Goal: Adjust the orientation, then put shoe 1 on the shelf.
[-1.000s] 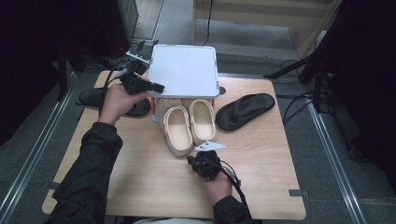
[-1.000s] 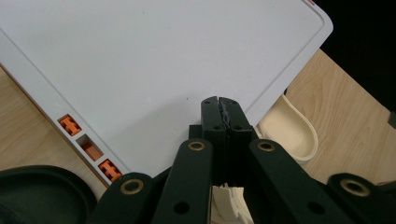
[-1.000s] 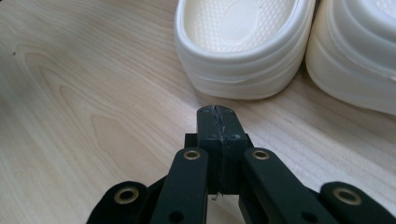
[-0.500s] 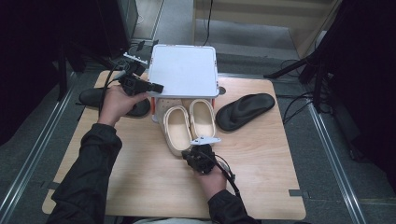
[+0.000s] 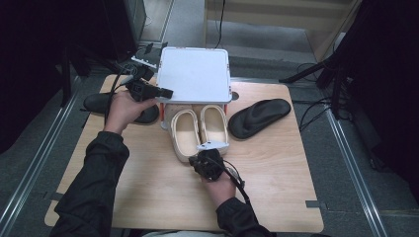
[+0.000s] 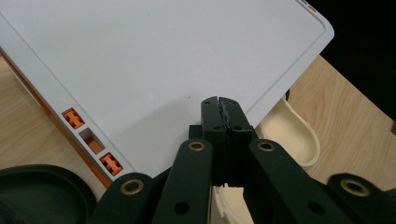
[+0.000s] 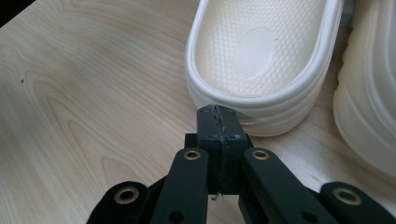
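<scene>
A pair of cream slippers (image 5: 185,133) (image 5: 214,123) lies toes-in under a white rack (image 5: 193,74) with orange legs. My right gripper (image 5: 194,159) is shut with nothing in it. In the right gripper view its closed tips (image 7: 215,109) sit right at the heel of the left cream slipper (image 7: 261,51), and the other slipper (image 7: 369,93) is beside it. My left gripper (image 5: 167,92) is shut and empty at the rack's front left corner. In the left gripper view its tips (image 6: 219,100) lie over the white rack top (image 6: 163,56).
One black slipper (image 5: 259,117) lies on the wooden table (image 5: 276,182) right of the rack. Another black slipper (image 5: 99,103) lies at the left, partly under my left hand. Cables trail at the back left. Dark stands flank the table.
My right gripper has slid a little left and forward, up to the heel of the left cream slipper. The left hand has stayed at the rack corner.
</scene>
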Motion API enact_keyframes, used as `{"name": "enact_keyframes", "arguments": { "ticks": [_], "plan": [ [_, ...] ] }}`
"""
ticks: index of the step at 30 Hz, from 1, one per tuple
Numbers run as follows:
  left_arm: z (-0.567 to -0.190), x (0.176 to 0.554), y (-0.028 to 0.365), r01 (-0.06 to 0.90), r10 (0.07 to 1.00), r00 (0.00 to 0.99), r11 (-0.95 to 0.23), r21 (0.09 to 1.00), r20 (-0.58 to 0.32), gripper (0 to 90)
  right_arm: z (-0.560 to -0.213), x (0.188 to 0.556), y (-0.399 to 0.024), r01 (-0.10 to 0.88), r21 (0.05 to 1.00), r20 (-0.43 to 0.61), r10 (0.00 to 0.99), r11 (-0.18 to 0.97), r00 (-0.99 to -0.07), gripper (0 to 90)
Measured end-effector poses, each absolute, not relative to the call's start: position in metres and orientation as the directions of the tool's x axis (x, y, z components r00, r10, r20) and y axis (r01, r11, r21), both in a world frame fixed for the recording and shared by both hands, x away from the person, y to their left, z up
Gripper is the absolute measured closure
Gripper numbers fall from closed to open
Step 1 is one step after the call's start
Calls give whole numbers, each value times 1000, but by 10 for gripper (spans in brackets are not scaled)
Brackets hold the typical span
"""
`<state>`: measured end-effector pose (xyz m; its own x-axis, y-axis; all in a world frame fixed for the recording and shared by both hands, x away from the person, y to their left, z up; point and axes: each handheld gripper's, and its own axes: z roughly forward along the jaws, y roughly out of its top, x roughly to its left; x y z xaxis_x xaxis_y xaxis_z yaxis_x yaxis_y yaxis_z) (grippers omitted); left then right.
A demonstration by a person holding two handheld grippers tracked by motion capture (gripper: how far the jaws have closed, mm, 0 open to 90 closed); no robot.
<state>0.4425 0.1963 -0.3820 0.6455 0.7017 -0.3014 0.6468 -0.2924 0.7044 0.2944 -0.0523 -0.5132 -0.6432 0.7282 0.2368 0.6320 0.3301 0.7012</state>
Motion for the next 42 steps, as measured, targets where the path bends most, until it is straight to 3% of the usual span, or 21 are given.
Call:
{"name": "enact_keyframes", "arguments": {
  "ticks": [42],
  "plan": [
    [-382,443,197,655,706,637,-285,699,-310,900,-500,350,0,632,693,204,747,347,-633,900]
  ]
}}
